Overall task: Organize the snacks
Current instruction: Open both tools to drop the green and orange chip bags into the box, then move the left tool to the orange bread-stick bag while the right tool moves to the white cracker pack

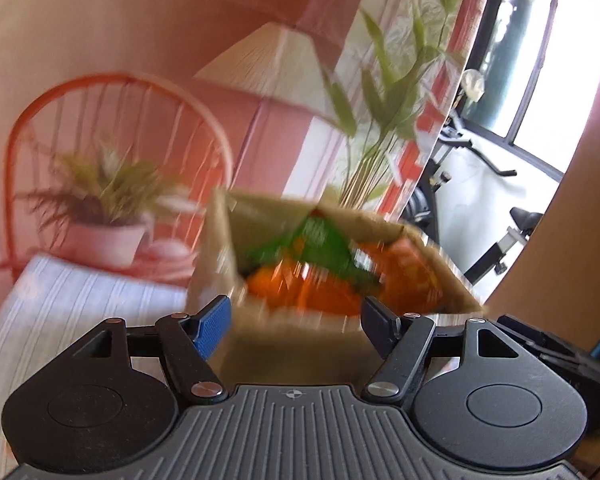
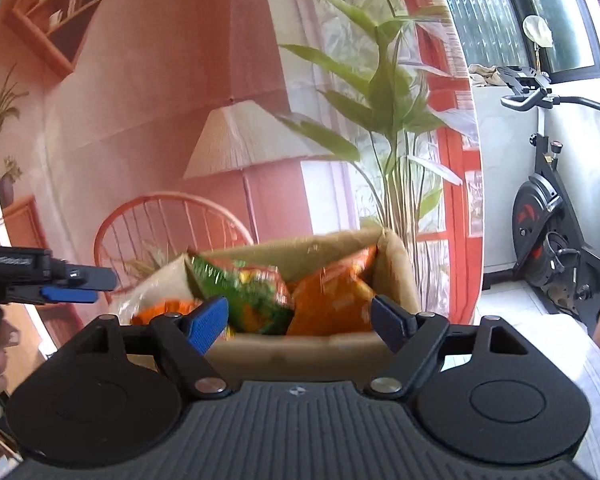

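Both grippers are empty right now. The left gripper (image 1: pixel 296 322) has its jaws standing apart with nothing between them, and the cardboard box (image 1: pixel 220 264) sits just ahead of its tips, a bit blurred. Inside, straight past the jaws, there's a green snack bag (image 1: pixel 316 246) lying on top of orange bags (image 1: pixel 300 296). Off to that gripper's left is a striped cloth (image 1: pixel 80 300) under everything.

Over to the right gripper (image 2: pixel 298 318): jaws apart too, nothing pinched. The box is right in front of it, the green bag just beyond its left finger, an orange bag (image 2: pixel 328 300) ahead of its right finger, leaning on the far wall. The left gripper pokes in well out to its left.

My guess is the step here is backing off after a drop, or lining up the next pick. If it's a pick, I'd go for the green one on top, grab a crimped edge rather than the puffy middle, and keep the other gripper clear of the box rim so it doesn't shove the box around.
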`<move>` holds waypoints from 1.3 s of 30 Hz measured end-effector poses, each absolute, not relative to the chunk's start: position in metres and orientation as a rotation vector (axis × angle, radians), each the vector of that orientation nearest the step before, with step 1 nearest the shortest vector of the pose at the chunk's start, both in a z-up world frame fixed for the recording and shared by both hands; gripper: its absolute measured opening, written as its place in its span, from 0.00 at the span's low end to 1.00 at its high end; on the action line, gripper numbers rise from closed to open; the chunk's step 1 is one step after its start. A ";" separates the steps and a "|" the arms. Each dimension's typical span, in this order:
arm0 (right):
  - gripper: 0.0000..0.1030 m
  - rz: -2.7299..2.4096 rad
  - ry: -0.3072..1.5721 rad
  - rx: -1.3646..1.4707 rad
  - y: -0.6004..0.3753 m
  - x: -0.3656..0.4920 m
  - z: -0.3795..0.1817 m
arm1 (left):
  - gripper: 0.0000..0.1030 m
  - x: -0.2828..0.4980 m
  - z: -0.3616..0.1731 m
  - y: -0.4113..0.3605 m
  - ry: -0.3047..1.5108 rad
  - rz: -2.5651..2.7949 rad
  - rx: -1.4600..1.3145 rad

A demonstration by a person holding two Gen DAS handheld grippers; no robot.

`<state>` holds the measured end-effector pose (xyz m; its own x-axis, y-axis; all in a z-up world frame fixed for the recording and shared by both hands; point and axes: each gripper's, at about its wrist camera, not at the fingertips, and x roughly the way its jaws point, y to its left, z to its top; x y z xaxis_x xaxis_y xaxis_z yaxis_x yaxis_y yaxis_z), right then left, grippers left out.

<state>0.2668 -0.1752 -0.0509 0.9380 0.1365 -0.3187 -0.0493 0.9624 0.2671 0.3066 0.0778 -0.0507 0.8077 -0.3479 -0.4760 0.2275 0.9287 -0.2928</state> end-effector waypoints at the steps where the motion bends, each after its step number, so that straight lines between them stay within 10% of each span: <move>1: 0.79 0.103 0.348 0.252 -0.173 0.261 -0.054 | 0.72 0.301 -0.059 0.081 0.568 -0.304 -0.232; 39: 0.77 0.046 0.727 0.037 -0.191 0.220 -0.198 | 0.70 0.222 -0.210 0.081 0.895 -0.108 -0.307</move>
